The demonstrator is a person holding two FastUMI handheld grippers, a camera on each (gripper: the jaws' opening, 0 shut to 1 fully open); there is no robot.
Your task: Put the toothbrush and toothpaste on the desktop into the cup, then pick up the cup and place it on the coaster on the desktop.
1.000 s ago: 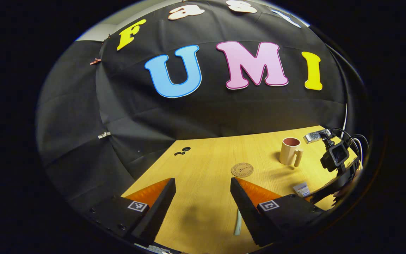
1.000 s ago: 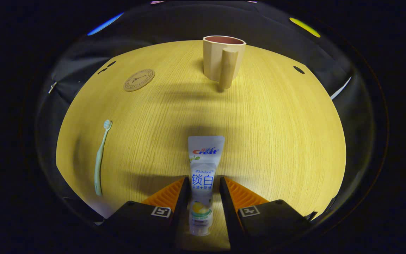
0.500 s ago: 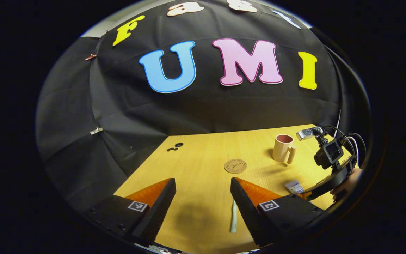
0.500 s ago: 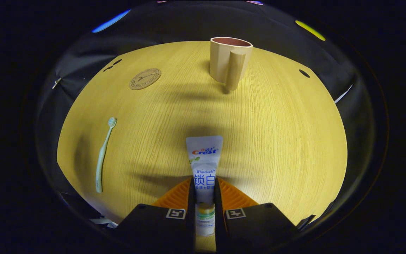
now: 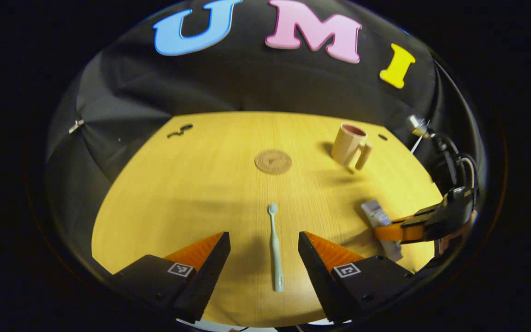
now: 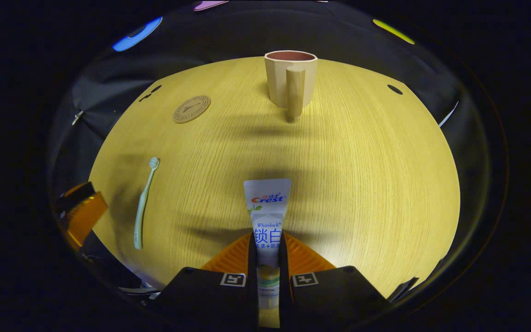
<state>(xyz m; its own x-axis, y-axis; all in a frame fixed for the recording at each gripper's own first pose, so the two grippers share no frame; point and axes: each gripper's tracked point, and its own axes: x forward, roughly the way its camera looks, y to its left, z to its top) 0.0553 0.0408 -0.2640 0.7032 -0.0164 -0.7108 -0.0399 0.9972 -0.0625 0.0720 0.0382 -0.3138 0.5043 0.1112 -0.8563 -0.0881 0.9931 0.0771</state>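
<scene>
The right gripper (image 6: 265,251) has its fingers pinching the white toothpaste tube (image 6: 267,216), which lies flat on the pale wooden tabletop (image 6: 362,175); a good lift would go straight up, then tip the tube upright over the beige handled cup (image 6: 290,78) standing well ahead. The left gripper (image 5: 264,246) hovers with fingers spread either side of the slim pale-green toothbrush (image 5: 275,249), and should drop squarely over the handle before closing. The tube's cap end is hidden between the right fingers, and the round brown coaster (image 5: 273,162) shows an unreadable mark.
</scene>
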